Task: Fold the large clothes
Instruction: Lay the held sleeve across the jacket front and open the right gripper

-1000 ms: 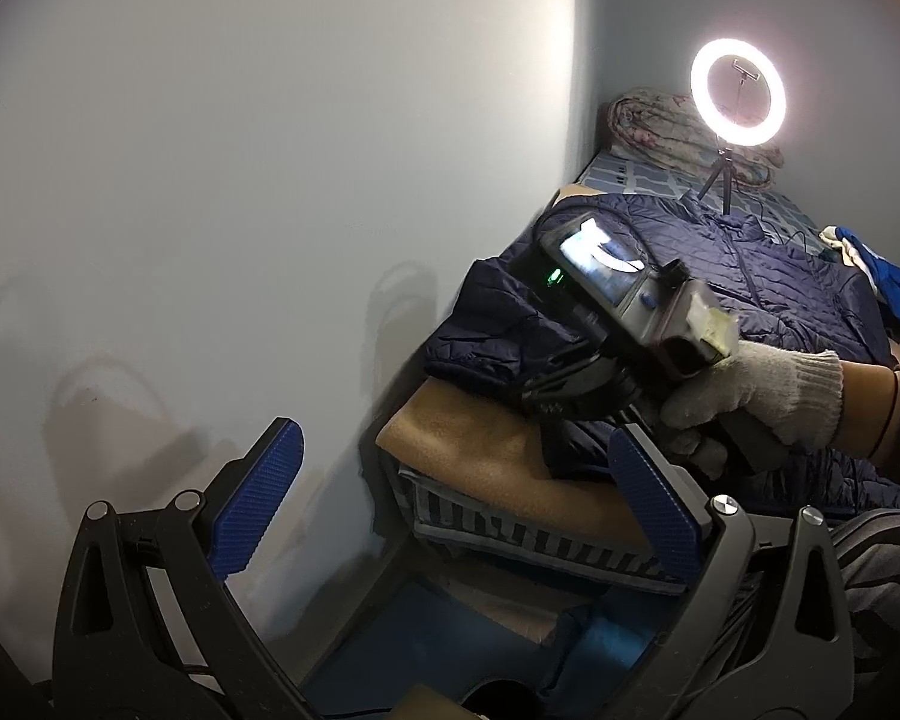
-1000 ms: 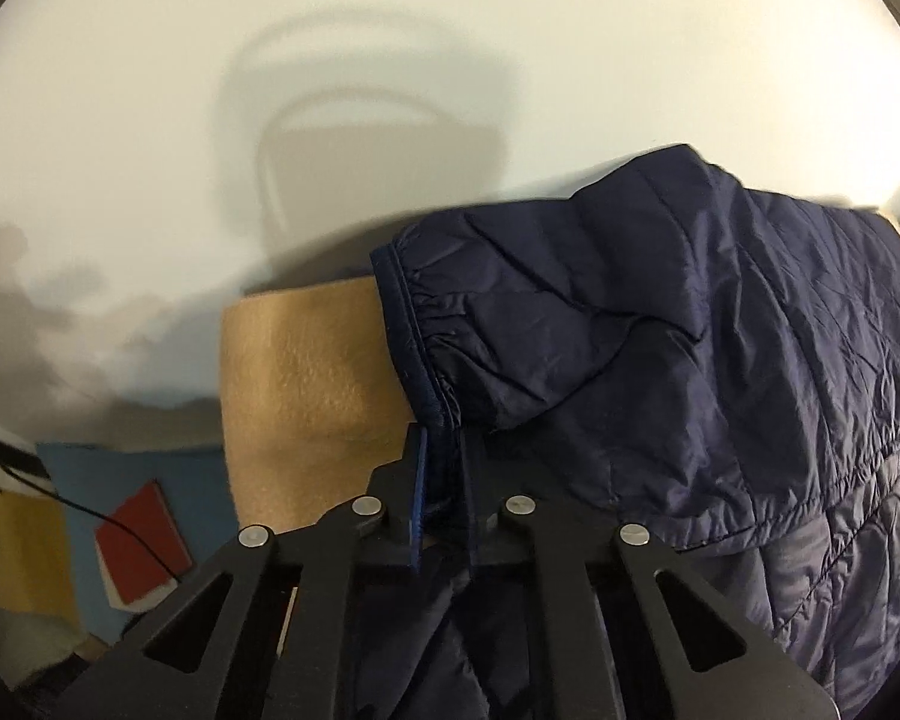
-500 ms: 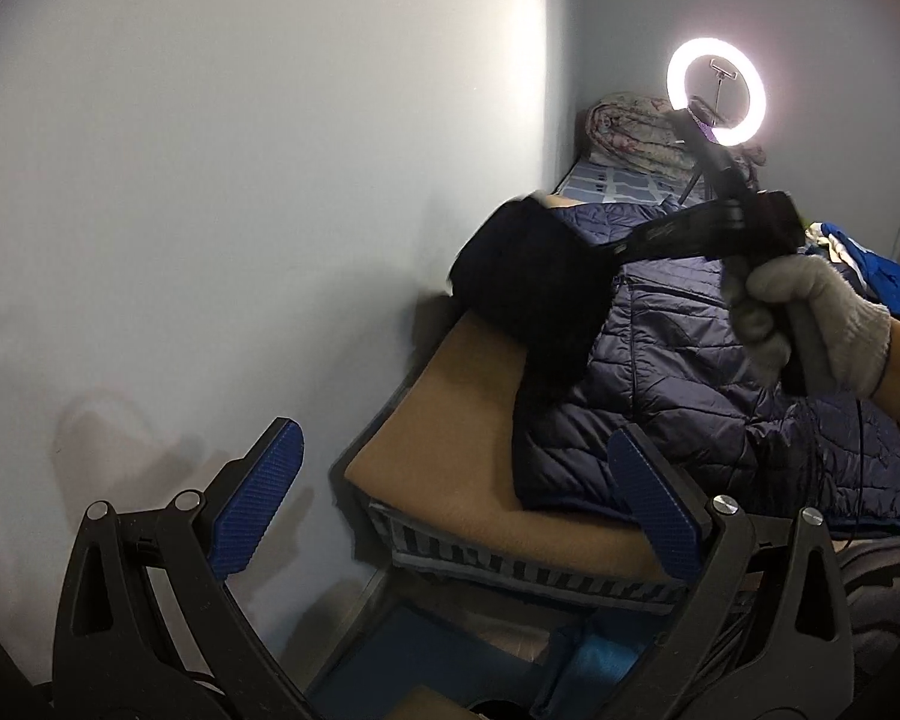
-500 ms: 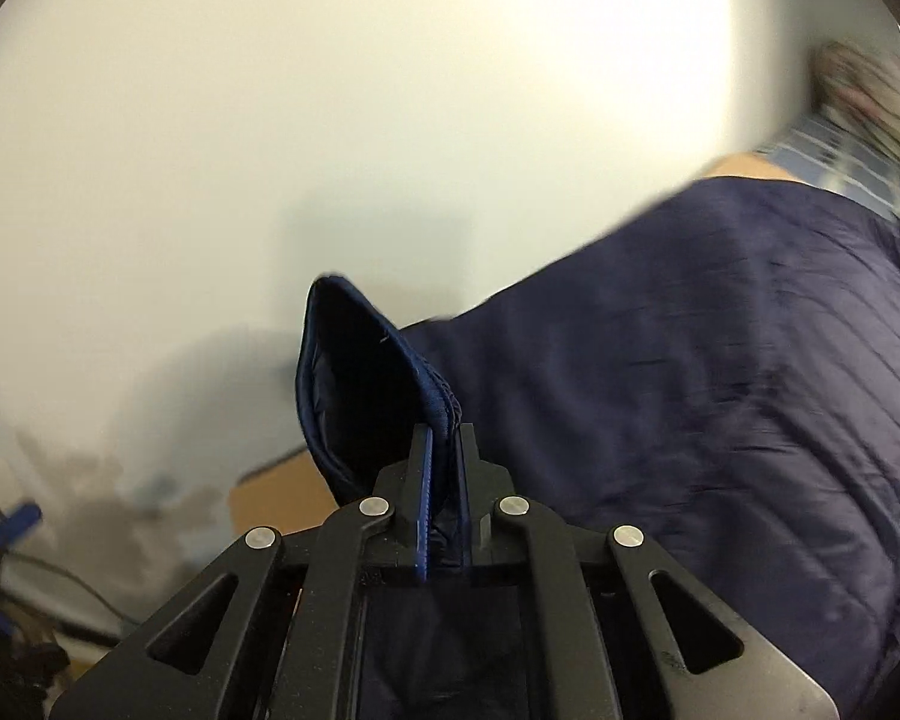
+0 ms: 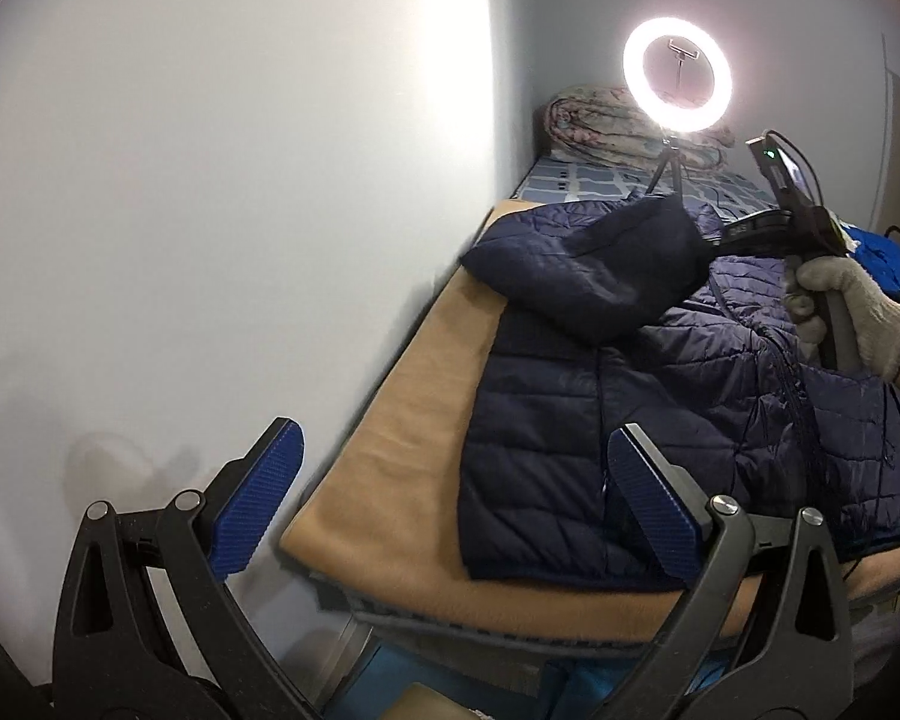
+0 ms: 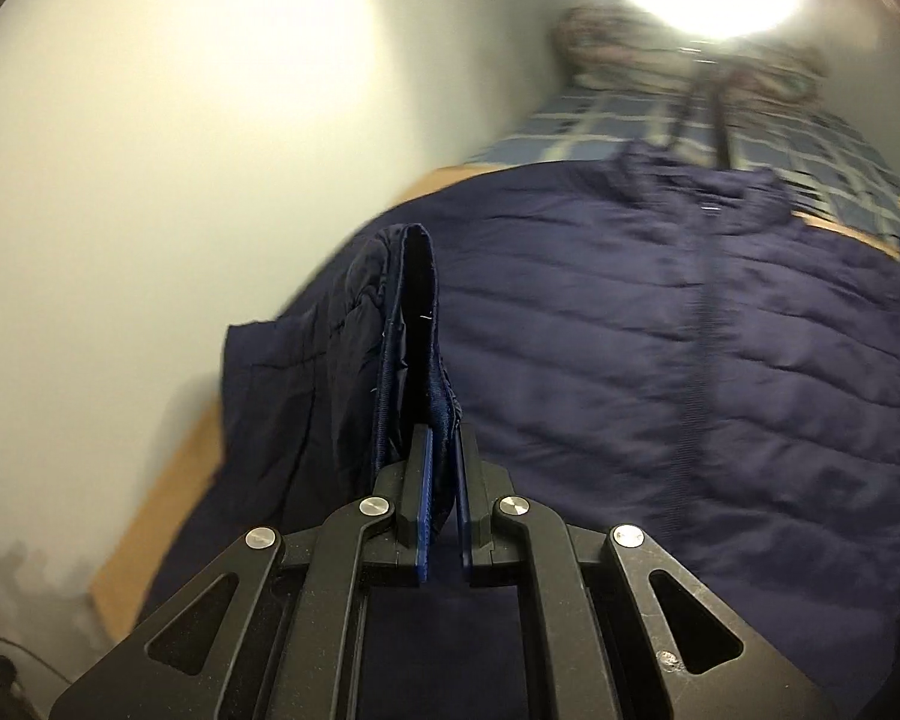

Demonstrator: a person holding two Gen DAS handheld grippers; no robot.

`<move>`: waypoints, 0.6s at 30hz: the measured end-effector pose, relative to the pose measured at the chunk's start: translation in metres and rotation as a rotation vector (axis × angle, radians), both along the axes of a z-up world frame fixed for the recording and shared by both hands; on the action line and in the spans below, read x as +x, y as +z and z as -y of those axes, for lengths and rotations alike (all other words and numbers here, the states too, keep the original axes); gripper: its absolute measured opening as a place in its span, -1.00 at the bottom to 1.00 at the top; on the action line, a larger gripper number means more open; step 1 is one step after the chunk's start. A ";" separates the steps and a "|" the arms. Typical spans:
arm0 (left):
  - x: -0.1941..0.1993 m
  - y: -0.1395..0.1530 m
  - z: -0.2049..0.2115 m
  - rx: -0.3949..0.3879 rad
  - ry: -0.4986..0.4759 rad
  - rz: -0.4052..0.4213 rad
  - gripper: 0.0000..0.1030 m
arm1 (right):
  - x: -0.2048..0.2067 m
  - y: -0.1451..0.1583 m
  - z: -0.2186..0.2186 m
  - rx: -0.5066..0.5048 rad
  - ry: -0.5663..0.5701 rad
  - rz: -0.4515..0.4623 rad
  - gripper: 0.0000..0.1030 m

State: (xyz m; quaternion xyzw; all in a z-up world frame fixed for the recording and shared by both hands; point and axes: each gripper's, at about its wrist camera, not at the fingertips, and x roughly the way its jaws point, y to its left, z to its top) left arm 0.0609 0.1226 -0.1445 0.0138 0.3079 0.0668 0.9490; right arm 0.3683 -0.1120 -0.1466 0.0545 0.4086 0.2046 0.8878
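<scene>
Right two-finger gripper (image 6: 441, 468), black with blue pads: clamped on ribbed cuff (image 6: 417, 324) of navy quilted jacket sleeve (image 5: 606, 264), carried from bed's near corner across jacket body (image 5: 660, 426) toward ring lamp. Sleeve now draped over chest. Tan blanket (image 5: 390, 450) uncovered at corner.

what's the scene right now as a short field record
garment: navy jacket spread on tan blanket
right claw: shut on sleeve cuff, sleeve lifted over the jacket front
left claw: open, empty, off the bed's near corner
background: ring light, rolled quilt
fold: sleeve not yet laid down
</scene>
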 end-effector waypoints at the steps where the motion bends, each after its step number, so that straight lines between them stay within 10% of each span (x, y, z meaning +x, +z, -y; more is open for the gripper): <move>1: 0.005 0.000 0.002 0.000 -0.005 -0.002 1.00 | 0.005 0.000 0.014 -0.009 -0.031 0.002 -0.89; 18: 0.052 -0.020 0.042 0.041 -0.084 -0.049 1.00 | 0.040 -0.037 0.148 -0.104 -0.340 0.018 -0.89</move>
